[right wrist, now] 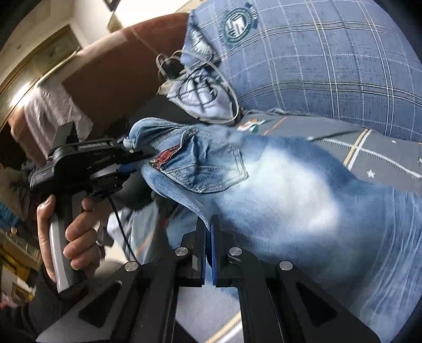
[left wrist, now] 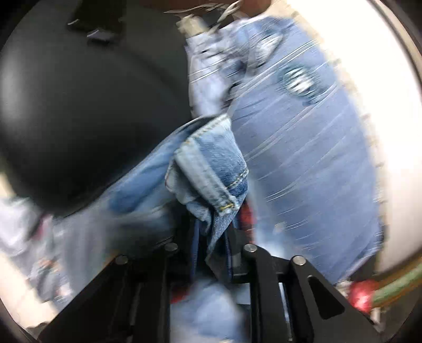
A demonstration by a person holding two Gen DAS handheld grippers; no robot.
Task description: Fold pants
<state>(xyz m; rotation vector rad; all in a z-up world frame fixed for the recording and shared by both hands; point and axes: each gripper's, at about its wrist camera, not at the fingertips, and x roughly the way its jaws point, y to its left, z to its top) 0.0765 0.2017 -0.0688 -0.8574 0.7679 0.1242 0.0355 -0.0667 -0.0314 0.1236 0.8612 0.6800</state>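
A round teal emblem [right wrist: 238, 25] sits on the blue plaid pillow [right wrist: 329, 58]; its lettering is too small to read. The left gripper [right wrist: 147, 158] is clamped on the waistband of the faded blue jeans [right wrist: 290, 190]. The right gripper [right wrist: 208, 224] is closed tight on another denim edge. The jeans hang stretched between them over the bed sheet [right wrist: 382, 158].

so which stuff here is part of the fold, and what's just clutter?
In the job: jeans, left gripper gripping the waistband, right gripper shut on the denim.
Lying about: checked pillow, tangled cable, star-print sheet.
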